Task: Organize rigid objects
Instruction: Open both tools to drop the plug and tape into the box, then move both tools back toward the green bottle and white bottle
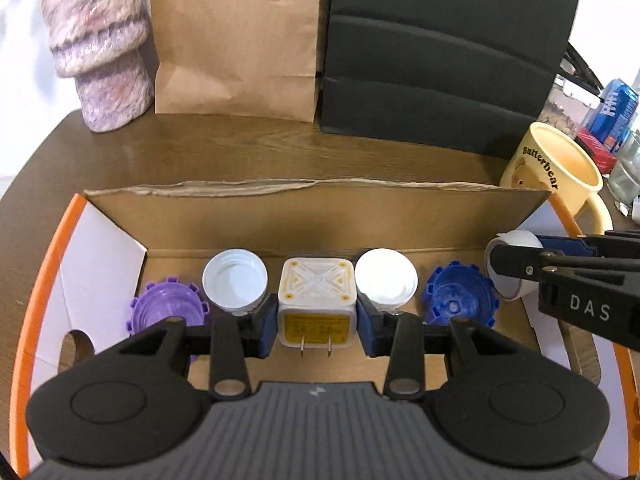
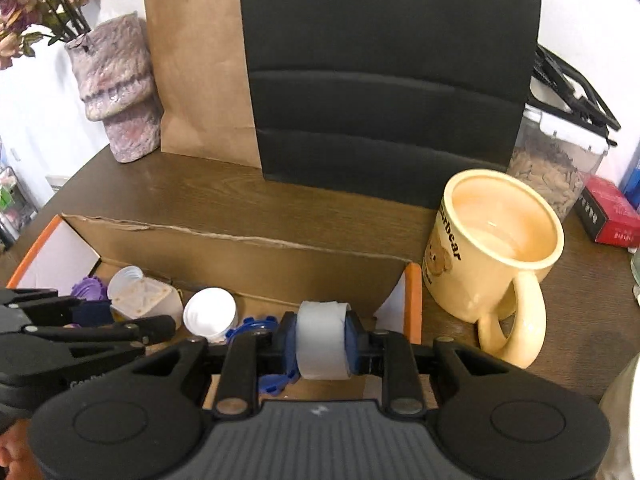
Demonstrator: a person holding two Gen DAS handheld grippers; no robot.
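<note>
A white cube-shaped plastic charger (image 1: 317, 294) is showing a yellow label; a cream ceramic mug (image 2: 494, 252) is showing black lettering.

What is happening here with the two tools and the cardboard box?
A person is sorting small rigid items into an open cardboard box on a dark wooden table. The left hand-held gripper is shut on a white cube-shaped plug charger, holding it in a row between two white plastic caps, with a purple toothed cap and a blue toothed cap at the ends. The right hand-held gripper is shut on a white roll of tape at the box's right end.
</note>
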